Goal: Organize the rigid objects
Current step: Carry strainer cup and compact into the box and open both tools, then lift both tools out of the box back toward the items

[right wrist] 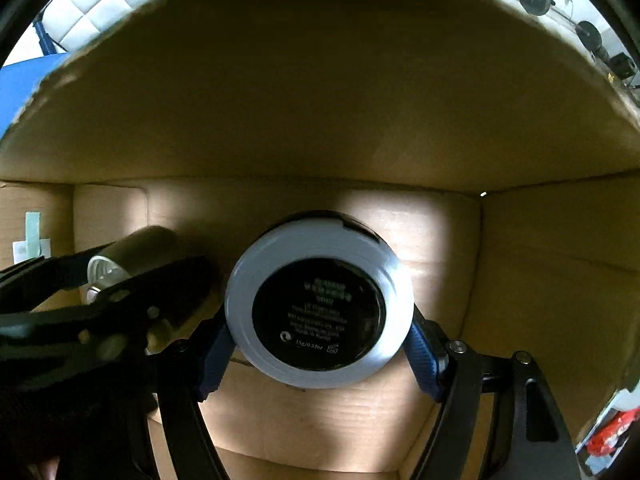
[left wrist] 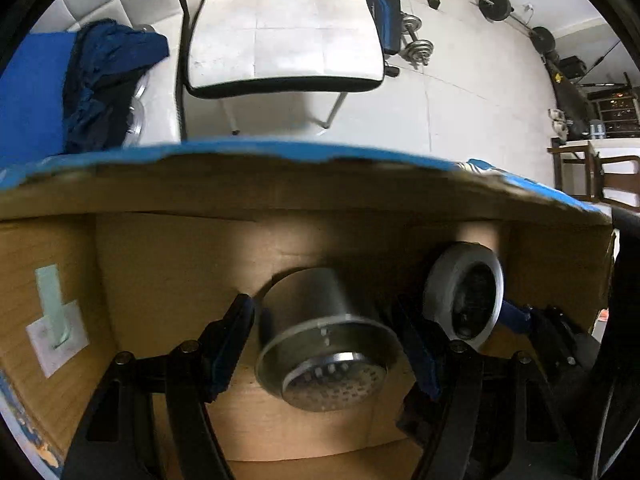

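Both grippers are down inside the cardboard box, and we start at its left wall, where a strip of pale green tape sits over a white label.

Moving in, the left gripper has its blue-padded fingers spread wide on either side of a metal strainer cup. The cup lies on its side on the box floor, perforated bottom facing the camera. There's a visible gap at the left pad; on the right, I can't tell whether the pad touches the rim. So the fingers are apart, not clamped.

Just right of that, the right gripper pinches a round grey compact by its edges, both blue pads pressed against the rim. The black underside with small white print faces the wrist camera. From the left wrist view the compact stands on edge, close beside the strainer cup, near the box's back wall. Whether it rests on the floor, I can't say.

Beyond the torn blue rim of the box, a white chair stands on the pale floor, with dumbbells off to the right.
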